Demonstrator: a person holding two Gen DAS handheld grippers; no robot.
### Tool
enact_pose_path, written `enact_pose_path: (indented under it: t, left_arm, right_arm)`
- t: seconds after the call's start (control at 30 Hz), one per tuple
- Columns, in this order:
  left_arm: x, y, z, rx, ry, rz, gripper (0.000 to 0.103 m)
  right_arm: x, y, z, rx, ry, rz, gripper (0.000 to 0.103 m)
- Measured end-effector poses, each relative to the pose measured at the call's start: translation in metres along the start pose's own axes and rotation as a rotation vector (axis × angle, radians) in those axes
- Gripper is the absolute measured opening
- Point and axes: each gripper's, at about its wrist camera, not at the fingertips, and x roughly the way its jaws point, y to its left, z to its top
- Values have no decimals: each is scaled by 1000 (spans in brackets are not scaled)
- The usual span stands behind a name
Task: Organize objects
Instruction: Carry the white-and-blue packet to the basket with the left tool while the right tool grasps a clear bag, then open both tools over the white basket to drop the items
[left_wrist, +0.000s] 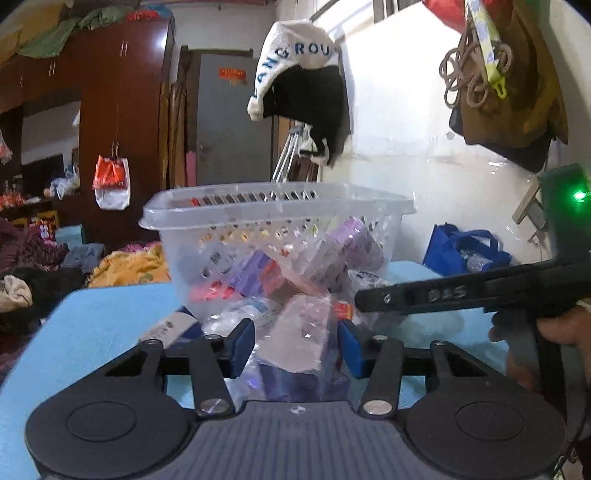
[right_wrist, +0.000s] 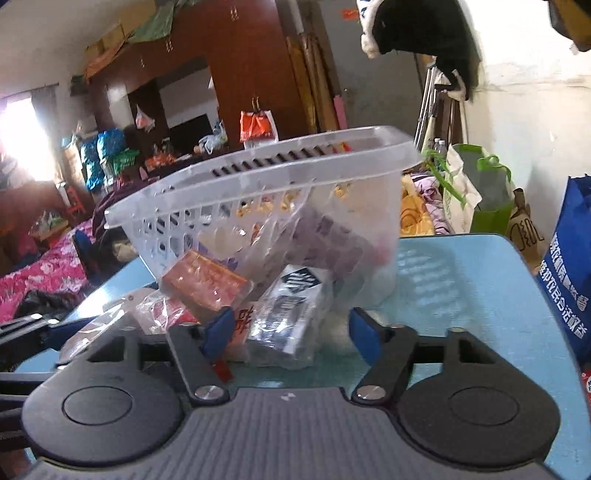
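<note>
A clear plastic basket (left_wrist: 277, 206) stands on the blue table (left_wrist: 92, 332), filled with boxes in plastic wrap. It also shows in the right wrist view (right_wrist: 258, 173). A clear bag of boxes (left_wrist: 299, 332) lies in front of it. My left gripper (left_wrist: 297, 349) is open, its jaws on either side of this bag. My right gripper (right_wrist: 290, 332) is open around a black-and-white box (right_wrist: 291, 306) in plastic; an orange box (right_wrist: 203, 280) lies to its left. The right gripper's fingers (left_wrist: 424, 295) reach in from the right in the left wrist view.
A blue tote bag (right_wrist: 569, 280) stands at the table's right edge. A black-and-white garment (left_wrist: 303, 81) hangs on the wall behind the basket. A bed with clothes (right_wrist: 44, 266) lies left of the table. A brown wardrobe (left_wrist: 110, 110) stands behind.
</note>
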Motion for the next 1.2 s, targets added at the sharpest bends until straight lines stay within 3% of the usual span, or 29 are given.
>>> enact_pose_path:
  t: [0.1,0.27,0.8,0.9,1.03,1.1,1.2]
  left_arm:
    - [-6,5,2,-2,-21,-6,48]
    - [-12,15,0,-6,-42,-8,48]
    - [-31,29,0,-20,-121,-30,45]
    - [-34,32,16,-30,-149,-35,45]
    - [-26,35,66,-37,-209,-2,45]
    - [-2,35,96,-34,-189,21,45]
    - [40,39,126,-45,-133,47,45]
  right_arm:
    - [-1,4,-2,-19,6,-3,46]
    - [-16,6,-7,-53,-41,-24,45]
    - [-74,9,2,-64,-169,41,45]
    - [-83,14,19,-88,-229,48,45]
    - [-70,27,60,-148,-282,39,45]
    - [-50,30,80,-175,-285,-8,45]
    - [-15,26,101,-173,-241,-1,45]
